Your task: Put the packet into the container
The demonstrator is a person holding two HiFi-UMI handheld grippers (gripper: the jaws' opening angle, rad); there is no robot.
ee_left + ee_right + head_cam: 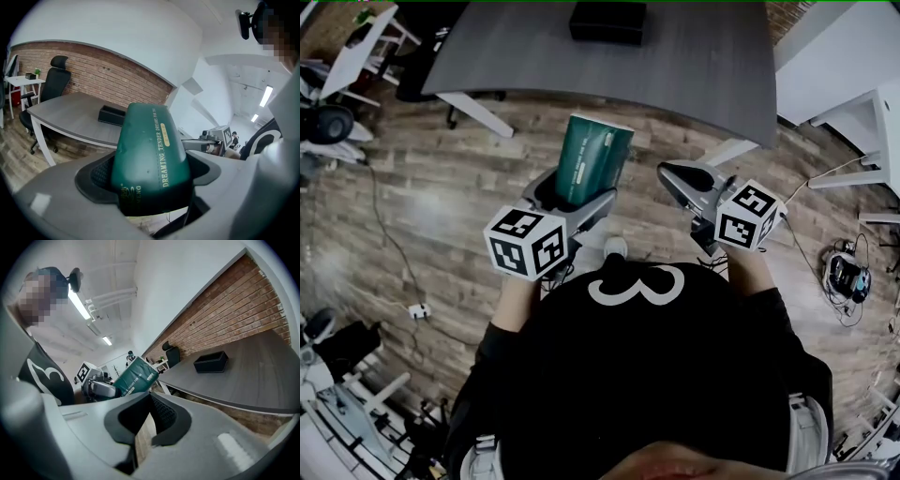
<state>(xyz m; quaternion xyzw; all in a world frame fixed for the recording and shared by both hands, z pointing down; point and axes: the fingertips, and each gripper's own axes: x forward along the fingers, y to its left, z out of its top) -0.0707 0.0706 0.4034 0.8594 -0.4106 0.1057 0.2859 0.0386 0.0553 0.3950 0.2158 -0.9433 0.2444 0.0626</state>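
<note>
Packet: dark green, upright, clamped at its lower end by the left gripper. Its fingers press on both sides of it. It is held in the air above the wooden floor, near the front edge of the grey counter and not over it.

Container: a black open box standing at the far side of the counter, well apart from the packet. Nothing can be seen inside it from these angles.

Right gripper: held level beside the left one, its fingers brought together at the tips and holding nothing.

Progress: pick-up is done. The carry across the counter, the lowering into the container and the release are judged still outstanding.

Markings: gold lettering along the packet's side reads "DREAMING TENDER DREAMS FOR", with the rest running out of sight. A small logo near the base appears to end in "ENG", but it is too small to confirm. No other print on it is legible.
</note>
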